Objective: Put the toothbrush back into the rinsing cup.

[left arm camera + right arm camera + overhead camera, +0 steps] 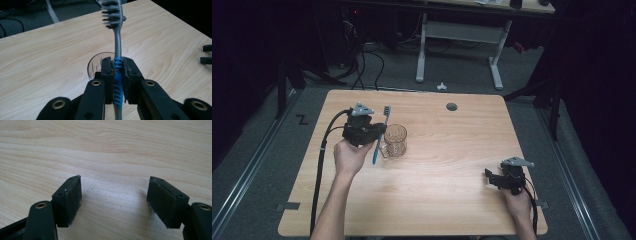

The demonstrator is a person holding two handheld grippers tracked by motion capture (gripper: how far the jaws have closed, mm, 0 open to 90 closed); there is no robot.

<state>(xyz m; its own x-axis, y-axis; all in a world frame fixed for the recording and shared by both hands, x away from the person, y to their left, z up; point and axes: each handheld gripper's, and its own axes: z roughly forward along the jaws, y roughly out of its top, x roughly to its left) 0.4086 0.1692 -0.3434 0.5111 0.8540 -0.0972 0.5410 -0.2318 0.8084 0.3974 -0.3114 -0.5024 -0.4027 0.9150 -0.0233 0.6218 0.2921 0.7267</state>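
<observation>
Up close — left gripper [119,75] pinching toothbrush [118,45] over glass [395,140].

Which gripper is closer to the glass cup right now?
Left. The left gripper, shut on the toothbrush, sits right beside the cup. The right gripper rests far off near the table's right front corner, jaws open.

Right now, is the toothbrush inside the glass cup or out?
Out. The left gripper holds the grey-and-blue plastic toothbrush upright beside the clear glass cup.
</observation>
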